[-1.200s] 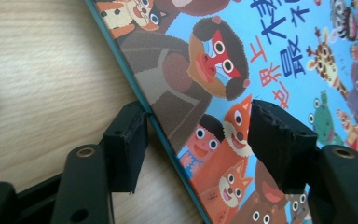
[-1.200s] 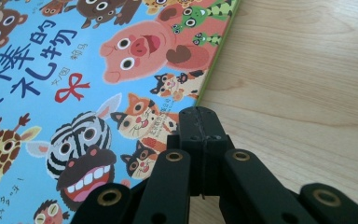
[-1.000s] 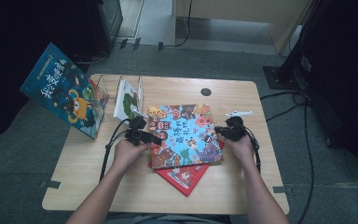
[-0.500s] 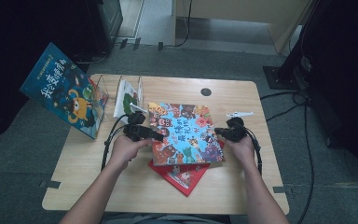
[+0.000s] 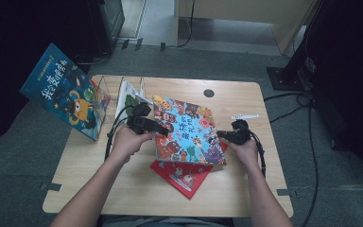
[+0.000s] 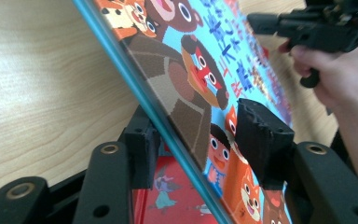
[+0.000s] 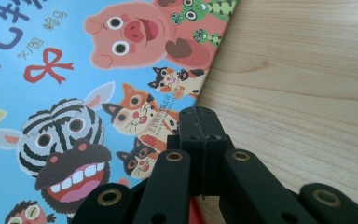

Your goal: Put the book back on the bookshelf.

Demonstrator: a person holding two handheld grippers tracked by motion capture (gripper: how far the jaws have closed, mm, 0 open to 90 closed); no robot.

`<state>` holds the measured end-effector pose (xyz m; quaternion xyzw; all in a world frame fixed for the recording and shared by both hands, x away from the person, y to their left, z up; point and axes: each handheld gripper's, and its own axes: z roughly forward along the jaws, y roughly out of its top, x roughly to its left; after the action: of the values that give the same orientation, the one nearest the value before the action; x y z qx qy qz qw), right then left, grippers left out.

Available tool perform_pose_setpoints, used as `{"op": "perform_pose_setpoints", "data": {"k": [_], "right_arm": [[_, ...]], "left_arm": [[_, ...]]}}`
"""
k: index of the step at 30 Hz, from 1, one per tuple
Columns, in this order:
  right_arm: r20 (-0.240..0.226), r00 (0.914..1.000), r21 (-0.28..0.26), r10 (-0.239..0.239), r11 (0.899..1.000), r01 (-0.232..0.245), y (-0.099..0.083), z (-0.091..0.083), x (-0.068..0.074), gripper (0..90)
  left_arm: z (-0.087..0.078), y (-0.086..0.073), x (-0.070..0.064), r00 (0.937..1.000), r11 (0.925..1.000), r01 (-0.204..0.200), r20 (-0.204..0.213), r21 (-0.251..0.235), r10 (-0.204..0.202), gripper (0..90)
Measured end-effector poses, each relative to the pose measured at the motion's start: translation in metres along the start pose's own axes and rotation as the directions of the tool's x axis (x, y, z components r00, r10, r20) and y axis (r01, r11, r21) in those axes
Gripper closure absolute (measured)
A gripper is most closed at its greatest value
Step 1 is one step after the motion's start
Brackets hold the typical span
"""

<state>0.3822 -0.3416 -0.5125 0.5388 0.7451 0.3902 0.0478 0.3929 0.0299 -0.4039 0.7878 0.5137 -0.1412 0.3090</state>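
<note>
Wooden table (image 5: 123, 189), rounded corners, dark floor around it.
Blue book (image 5: 189, 130) mid-table, left edge raised, tilted up off the red book (image 5: 182, 175) lying flat beneath; red cover pokes out at the near side.
Second blue book (image 5: 61, 90) leaning at the table's far left corner, hanging past the edge, beside a clear rack (image 5: 105, 97) with a white book (image 5: 128, 97) standing in it.
Left gripper (image 6: 200, 140) straddling the tilted book's left edge, one jaw under, one over the cover, gap visible on the cover side: not clamped.
Right gripper (image 7: 200, 135) clenched, jaws together, at the book's right edge, nothing visibly between them.
</note>
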Motion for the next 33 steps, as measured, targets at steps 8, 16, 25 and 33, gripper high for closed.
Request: {"op": "perform_pose_setpoints", "data": {"k": [8, 16, 25, 33], "right_arm": [[-0.010, 0.9999, 0.003, 0.007, 1.000, -0.007, 0.001, 0.002, 0.006, 90.0], [-0.008, 0.9999, 0.004, 0.015, 1.000, -0.015, 0.001, 0.000, 0.009, 90.0], [-0.057, 0.9940, 0.040, -0.094, 0.995, 0.096, 0.001, 0.011, 0.039, 90.0], [-0.046, 0.9888, 0.043, -0.142, 0.989, 0.144, 0.003, 0.018, 0.054, 90.0]], "left_arm": [[-0.009, 0.011, -0.011, 0.9987, 0.9996, -0.022, -0.045, 0.019, 0.023, 52.7], [-0.013, 0.027, -0.020, 0.9992, 0.9992, -0.025, -0.031, 0.030, 0.026, 55.2], [-0.021, 0.031, -0.020, 0.9982, 0.9972, -0.049, -0.031, 0.056, 0.050, 61.4], [-0.030, 0.031, -0.011, 0.9992, 0.9993, -0.034, 0.022, 0.012, 0.034, 67.8]]}}
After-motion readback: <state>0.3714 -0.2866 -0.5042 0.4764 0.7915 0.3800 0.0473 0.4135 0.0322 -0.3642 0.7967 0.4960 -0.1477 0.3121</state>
